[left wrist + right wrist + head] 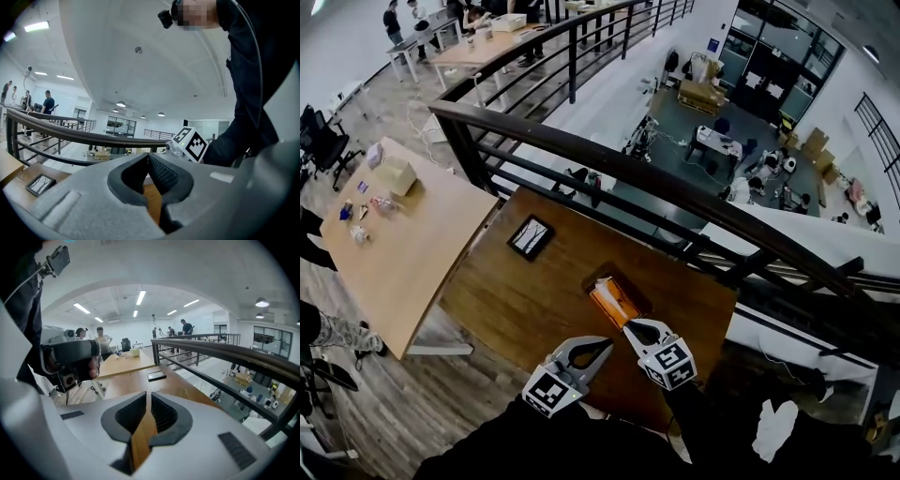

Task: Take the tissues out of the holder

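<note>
Orange glossy rectangular tissue holder on brown table; left gripper, right gripper jaws closed, empty

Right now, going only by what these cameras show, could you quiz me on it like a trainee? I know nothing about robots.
1. True or false: the orange holder sits on the dark table.
2. Which thing lies on that table nearer the railing than the holder does? A) a black frame B) a cup C) a laptop
3. Are the jaws of the left gripper and the right gripper apart or together?

Key: 1 true. 2 A. 3 together, both of them, with nothing held.
</note>
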`<state>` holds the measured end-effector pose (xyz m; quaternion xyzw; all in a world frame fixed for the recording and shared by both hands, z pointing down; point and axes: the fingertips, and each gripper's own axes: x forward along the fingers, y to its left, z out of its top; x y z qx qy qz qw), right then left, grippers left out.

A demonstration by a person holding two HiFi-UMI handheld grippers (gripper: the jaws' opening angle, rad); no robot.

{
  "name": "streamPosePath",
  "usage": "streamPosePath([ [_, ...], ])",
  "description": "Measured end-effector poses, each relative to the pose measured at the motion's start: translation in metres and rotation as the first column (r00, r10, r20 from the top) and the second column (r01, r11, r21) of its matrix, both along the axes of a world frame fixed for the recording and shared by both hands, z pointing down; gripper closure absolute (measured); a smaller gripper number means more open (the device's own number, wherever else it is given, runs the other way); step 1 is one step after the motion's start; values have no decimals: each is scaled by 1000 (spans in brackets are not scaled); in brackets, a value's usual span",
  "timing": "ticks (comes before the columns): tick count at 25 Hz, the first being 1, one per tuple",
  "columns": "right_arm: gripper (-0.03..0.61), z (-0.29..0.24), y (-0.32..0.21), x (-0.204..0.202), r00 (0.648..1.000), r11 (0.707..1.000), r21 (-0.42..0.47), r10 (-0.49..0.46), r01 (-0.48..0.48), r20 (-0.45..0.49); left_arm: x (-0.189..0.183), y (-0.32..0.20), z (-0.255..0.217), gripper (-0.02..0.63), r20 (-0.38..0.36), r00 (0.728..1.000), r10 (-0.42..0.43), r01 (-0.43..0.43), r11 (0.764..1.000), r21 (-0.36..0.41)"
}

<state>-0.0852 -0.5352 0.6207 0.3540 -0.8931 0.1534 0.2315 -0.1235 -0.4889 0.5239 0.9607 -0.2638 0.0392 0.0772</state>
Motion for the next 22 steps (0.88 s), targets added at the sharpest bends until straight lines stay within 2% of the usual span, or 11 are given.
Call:
streamPosePath([
  [3, 531, 29, -25, -2, 999, 998, -60, 15, -18, -47, -4, -19, 20, 605, 25, 999, 28, -28, 1000, -1],
  [7, 487, 66, -55, -2, 994, 988, -147, 35, -50, -103, -7, -43, 42, 604, 22, 999, 47, -46, 998, -37],
  [13, 380, 129, -76, -3, 976, 953, -290, 20, -84, -217, -7, -68, 72, 605, 48, 996, 79, -75, 994, -80],
  [16, 330, 152, -84, 0, 963, 935, -338, 14, -108, -269, -10, -78, 82, 604, 57, 994, 90, -85, 992, -95],
  [22, 287, 180, -95, 0, 945, 907, -399, -2, -136, -328, -23, -94, 94, 604, 62, 993, 103, -94, 988, -121],
])
